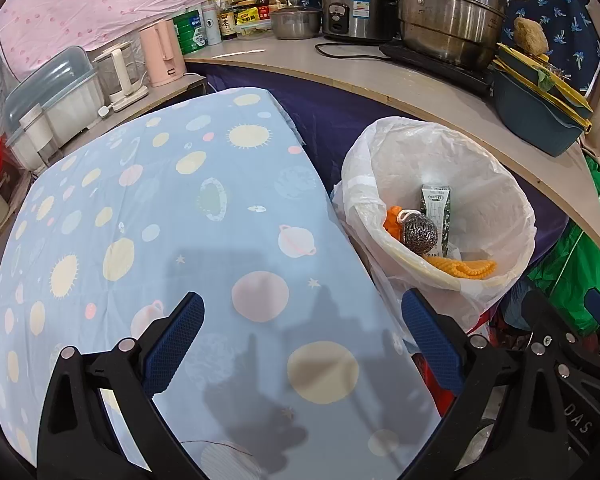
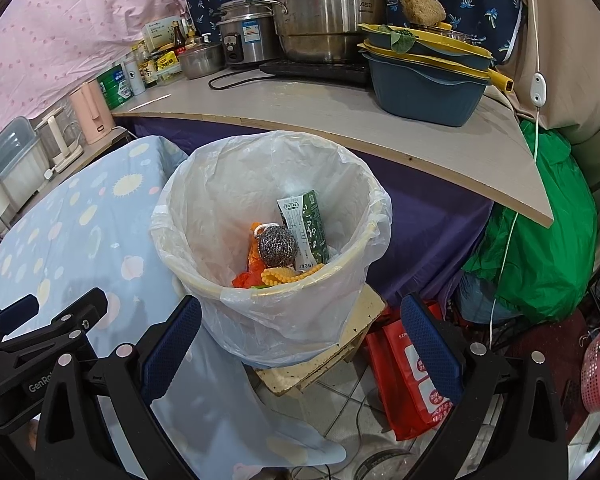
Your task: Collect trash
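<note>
Jaws on both our grippers stand wide apart, holding nothing. Our left gripper hangs over the planet-print tablecloth; our right gripper faces the bag-lined trash bin beside it. Inside we see a steel wool scrubber, green carton and yellow cloth.
</note>
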### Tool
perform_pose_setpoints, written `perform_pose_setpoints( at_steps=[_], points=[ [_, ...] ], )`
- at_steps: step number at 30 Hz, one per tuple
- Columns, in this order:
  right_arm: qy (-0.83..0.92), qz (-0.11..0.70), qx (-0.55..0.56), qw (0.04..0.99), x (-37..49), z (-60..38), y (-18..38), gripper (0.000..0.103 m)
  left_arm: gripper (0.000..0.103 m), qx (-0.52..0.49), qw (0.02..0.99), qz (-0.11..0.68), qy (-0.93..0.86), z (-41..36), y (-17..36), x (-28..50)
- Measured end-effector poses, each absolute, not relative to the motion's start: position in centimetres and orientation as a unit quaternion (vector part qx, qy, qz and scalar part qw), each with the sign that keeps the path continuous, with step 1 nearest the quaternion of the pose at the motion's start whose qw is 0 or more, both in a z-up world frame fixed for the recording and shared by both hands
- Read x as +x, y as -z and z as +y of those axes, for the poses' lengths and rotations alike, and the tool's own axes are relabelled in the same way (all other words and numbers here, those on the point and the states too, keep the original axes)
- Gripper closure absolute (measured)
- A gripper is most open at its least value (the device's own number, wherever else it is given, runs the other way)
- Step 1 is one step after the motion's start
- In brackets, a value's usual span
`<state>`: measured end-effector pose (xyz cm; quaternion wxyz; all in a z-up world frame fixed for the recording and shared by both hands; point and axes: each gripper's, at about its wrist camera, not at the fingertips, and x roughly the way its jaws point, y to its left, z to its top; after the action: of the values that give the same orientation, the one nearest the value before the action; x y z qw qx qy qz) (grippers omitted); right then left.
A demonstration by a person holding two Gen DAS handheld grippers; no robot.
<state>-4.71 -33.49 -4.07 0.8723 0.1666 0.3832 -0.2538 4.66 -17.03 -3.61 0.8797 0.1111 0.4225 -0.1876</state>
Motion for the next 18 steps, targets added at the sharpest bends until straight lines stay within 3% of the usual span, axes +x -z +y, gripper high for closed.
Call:
perform_pose_setpoints(
  at_steps=[18],
  points=[
    [0.255, 0.385, 0.168, 0.871, -5.09, -33.66, 4.39, 0.007, 0.008, 0.116, 0.879, 0.421, 0.191, -17.24, 3.70, 4.50]
  ],
)
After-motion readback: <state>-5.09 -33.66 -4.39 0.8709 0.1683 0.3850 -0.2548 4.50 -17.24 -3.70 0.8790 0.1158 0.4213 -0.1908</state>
